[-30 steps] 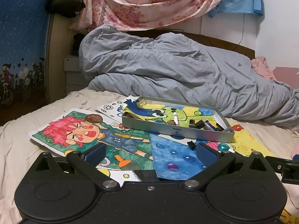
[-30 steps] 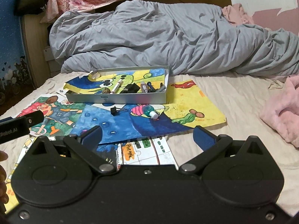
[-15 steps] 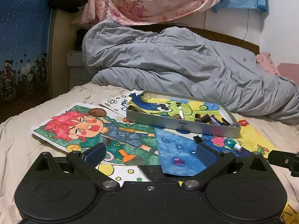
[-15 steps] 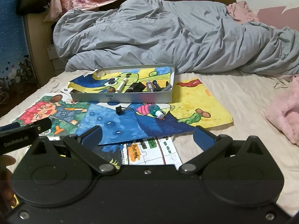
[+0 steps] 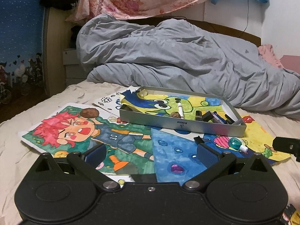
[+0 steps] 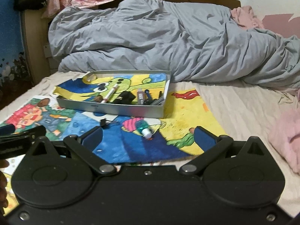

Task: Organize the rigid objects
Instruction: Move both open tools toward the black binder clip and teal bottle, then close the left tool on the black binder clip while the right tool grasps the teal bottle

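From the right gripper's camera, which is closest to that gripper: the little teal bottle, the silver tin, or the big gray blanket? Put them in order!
Seen from the right gripper:
1. Teal bottle, lying on the drawings just ahead, near the middle.
2. Silver tin, behind the bottle, a bit to the left.
3. Gray blanket, heaped across the back of the bed.

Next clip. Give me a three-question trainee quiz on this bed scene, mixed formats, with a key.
1. True or false: the left gripper and the right gripper are both open and hold nothing.
2. Multiple choice: the small teal bottle lies A) inside the tin, B) on the drawings in front of the tin, C) on the grey duvet.
3. Fill in: the white marker lies inside the ____.

Key: 1 true; 2 B; 3 tin.
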Demonstrator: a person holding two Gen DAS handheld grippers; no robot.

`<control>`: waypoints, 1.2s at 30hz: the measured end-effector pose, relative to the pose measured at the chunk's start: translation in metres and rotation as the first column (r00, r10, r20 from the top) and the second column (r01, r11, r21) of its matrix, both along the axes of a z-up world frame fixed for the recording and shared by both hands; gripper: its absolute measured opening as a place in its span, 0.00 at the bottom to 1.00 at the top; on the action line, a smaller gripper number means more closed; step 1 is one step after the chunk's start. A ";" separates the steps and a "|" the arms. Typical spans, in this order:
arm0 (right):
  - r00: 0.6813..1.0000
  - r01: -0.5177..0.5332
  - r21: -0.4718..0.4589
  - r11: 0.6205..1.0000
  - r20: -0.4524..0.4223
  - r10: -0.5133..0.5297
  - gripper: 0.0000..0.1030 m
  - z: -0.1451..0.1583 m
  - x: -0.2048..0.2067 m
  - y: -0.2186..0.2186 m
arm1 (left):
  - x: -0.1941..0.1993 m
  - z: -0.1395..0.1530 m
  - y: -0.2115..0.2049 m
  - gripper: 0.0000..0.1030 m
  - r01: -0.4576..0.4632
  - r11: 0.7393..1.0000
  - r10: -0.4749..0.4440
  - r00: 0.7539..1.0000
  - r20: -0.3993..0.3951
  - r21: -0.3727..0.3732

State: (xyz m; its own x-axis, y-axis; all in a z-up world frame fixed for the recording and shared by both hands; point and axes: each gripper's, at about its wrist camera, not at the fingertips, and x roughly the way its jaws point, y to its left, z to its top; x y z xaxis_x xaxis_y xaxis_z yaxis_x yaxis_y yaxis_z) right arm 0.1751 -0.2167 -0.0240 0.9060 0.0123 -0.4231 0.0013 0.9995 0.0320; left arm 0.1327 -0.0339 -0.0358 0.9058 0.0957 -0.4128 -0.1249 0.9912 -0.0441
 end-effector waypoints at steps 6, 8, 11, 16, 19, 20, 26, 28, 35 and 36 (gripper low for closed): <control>0.997 0.008 -0.033 0.999 -0.078 -0.011 1.00 -0.016 0.037 -0.007 | 0.034 -0.005 -0.009 0.99 0.051 0.999 -0.051 0.998 -0.035 0.006; 0.996 0.011 -0.055 0.998 -0.093 -0.016 1.00 -0.022 0.045 -0.008 | 0.048 -0.008 -0.011 0.99 0.064 0.998 -0.064 0.996 -0.058 0.009; 0.994 0.006 -0.081 0.997 -0.104 -0.014 0.99 -0.028 0.058 -0.007 | 0.066 -0.013 -0.012 0.99 0.080 0.997 -0.079 0.993 -0.084 0.016; 0.994 -0.026 -0.112 0.993 -0.113 0.014 0.99 -0.038 0.075 -0.002 | 0.092 -0.019 -0.011 0.99 0.124 0.992 -0.121 0.987 -0.106 0.021; 0.994 -0.051 -0.176 0.983 -0.103 0.033 0.99 -0.045 0.087 0.006 | 0.105 -0.025 -0.010 0.99 0.156 0.988 -0.155 0.980 -0.125 -0.004; 0.994 -0.059 -0.203 0.977 -0.099 0.040 0.99 -0.047 0.091 0.008 | 0.110 -0.027 -0.010 0.99 0.169 0.986 -0.169 0.977 -0.128 -0.011; 0.992 -0.081 -0.257 0.963 -0.115 0.053 0.99 -0.056 0.107 0.015 | 0.135 -0.038 -0.013 0.99 0.222 0.974 -0.225 0.964 -0.141 -0.037; 0.991 -0.081 -0.246 0.966 -0.127 0.051 0.99 -0.059 0.113 0.013 | 0.142 -0.041 -0.016 0.99 0.244 0.969 -0.246 0.958 -0.146 -0.034; 0.984 -0.126 -0.226 0.966 -0.154 0.092 0.99 -0.065 0.128 0.006 | 0.159 -0.050 -0.029 0.99 0.340 0.940 -0.333 0.927 -0.170 0.011; 0.982 -0.136 -0.217 0.967 -0.162 0.102 0.99 -0.065 0.129 0.005 | 0.162 -0.051 -0.031 0.99 0.348 0.938 -0.340 0.924 -0.176 0.014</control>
State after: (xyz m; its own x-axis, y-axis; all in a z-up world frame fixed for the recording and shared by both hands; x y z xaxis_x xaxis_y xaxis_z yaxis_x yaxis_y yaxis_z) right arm 0.3041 -0.2121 -0.0891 0.8306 0.0047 -0.5568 -0.1303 0.9739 -0.1861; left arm 0.2944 -0.0646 -0.0872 0.8040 -0.1876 -0.5643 0.2221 0.9750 -0.0077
